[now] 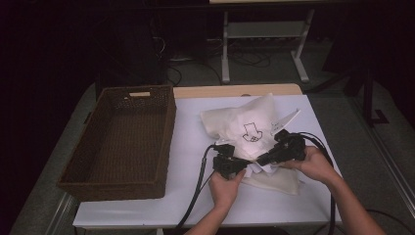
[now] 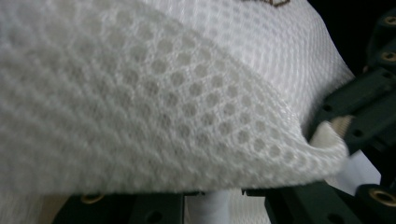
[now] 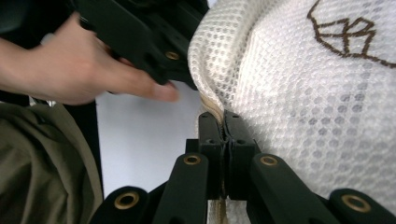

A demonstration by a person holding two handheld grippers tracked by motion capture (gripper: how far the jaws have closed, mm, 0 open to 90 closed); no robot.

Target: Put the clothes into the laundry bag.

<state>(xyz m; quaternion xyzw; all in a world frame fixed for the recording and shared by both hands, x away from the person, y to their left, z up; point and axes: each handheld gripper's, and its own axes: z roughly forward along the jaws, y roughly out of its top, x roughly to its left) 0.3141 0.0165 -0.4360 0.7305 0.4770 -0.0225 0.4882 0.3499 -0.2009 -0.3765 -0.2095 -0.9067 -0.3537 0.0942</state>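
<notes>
Right hand-held gripper clamped on the white mesh bag — honeycomb weave, tan-edged hem, dark line-drawn emblem.

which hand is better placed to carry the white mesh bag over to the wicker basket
Right, probably. The right claw is already clamped on the mesh bag edge. The left claw sits nearer the wicker basket, but whether it grips the bag is unclear.

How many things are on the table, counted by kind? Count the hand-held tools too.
White mesh bag: 1
Brown wicker basket: 1
Black hand-held tools: 2, the left tool and the right tool
Total: 4
</notes>
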